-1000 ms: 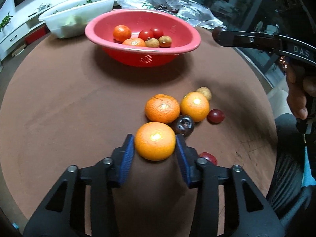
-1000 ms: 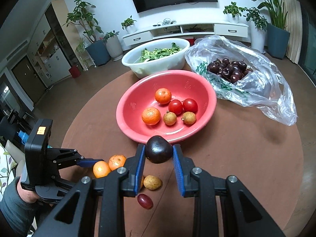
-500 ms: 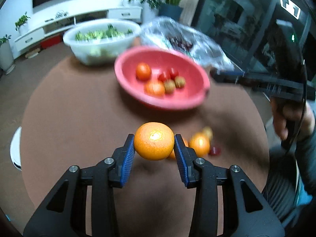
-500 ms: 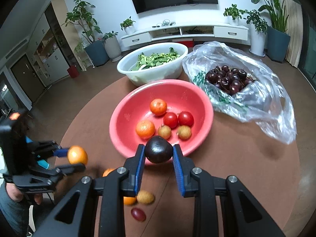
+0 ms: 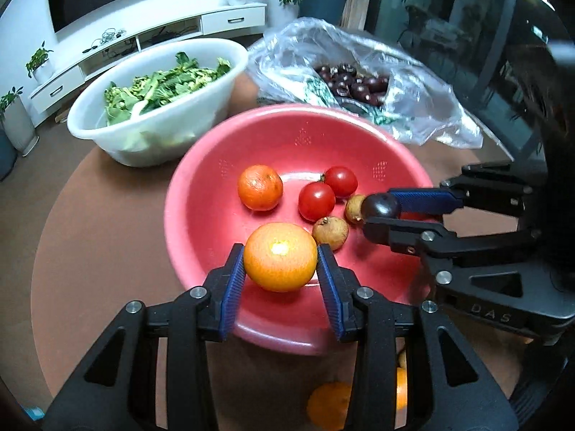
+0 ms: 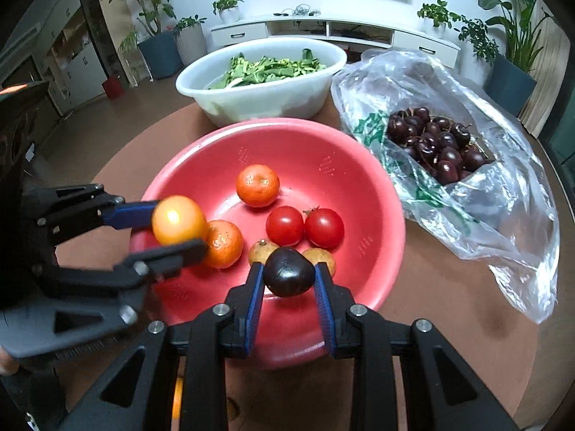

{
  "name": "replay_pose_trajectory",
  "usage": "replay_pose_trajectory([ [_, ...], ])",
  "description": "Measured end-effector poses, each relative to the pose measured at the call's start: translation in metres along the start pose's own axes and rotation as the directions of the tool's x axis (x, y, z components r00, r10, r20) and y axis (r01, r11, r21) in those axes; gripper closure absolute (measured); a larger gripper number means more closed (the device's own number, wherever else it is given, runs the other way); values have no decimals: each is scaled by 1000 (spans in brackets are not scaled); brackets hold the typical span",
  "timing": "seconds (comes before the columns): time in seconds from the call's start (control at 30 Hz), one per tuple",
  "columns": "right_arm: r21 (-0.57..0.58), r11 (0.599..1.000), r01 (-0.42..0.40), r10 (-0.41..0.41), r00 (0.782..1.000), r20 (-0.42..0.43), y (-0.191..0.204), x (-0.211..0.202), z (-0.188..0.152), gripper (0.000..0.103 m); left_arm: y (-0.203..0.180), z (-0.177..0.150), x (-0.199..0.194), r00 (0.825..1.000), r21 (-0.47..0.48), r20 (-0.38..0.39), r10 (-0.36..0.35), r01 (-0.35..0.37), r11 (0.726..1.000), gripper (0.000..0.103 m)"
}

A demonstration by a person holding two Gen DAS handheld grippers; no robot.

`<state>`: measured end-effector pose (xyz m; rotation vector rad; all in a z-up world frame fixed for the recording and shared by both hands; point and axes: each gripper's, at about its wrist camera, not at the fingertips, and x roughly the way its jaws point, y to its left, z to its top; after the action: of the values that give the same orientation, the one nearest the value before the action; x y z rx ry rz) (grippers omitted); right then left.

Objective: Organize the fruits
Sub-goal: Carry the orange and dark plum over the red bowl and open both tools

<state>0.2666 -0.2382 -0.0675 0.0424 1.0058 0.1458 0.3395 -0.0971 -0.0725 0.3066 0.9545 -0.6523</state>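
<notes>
Currently both grippers are loaded and hovering over the red bowl (image 5: 201, 186), so this looks like the drop-off step for two fruits at once. Left gripper (image 5: 280, 262) has its fingers clamped on an orange (image 5: 280, 256), held above the near-left part of the bowl. Right gripper (image 6: 289, 276) is pinched narrow on a dark plum-like fruit (image 6: 289, 276), held above the near side of the bowl, just over the two small brown fruits (image 6: 260, 251). Neither fruit is released; both sit off the bowl floor as far as I can judge. Already in the bowl: two oranges (image 6: 257, 185), two tomatoes (image 6: 323, 227), and those two small brown fruits. Left to do: let go of these two, then go back for what is on the brown table (image 5: 90, 222) near the person: at least two more oranges (image 5: 329, 404) show under the left gripper, partly hidden, and I cannot tell whether any small fruit lies beyond them. Far side holds a white basin of greens (image 6: 266, 97) and a plastic bag of cherries (image 6: 435, 147) at far right; whether the cherries count as part of the job I cannot tell. Rough estimate: past halfway, not finished.
</notes>
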Motion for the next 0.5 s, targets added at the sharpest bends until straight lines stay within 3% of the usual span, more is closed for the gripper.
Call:
replay_pose_trajectory([
  [0.13,-18,1000,8,-8,1000,-12,6,9,3,72,1,-1,4,1000,-6,-3,6,-6,1000,65],
  [0.3,-16,1000,17,-17,1000,-12,5,10,2,71,-2,-4,-1,1000,15,7,7,-7,1000,54],
  [0.43,-22,1000,21,-21,1000,-18,5,9,2,67,-3,-10,-21,999,5,45,8,-9,1000,34],
  [0.47,-20,1000,17,-17,1000,-18,6,9,3,58,-3,-12,-26,998,-2,51,21,-21,1000,25],
  [0.5,-13,1000,6,-6,1000,-12,5,8,3,53,-2,-16,-31,998,-8,58,35,-34,999,23],
])
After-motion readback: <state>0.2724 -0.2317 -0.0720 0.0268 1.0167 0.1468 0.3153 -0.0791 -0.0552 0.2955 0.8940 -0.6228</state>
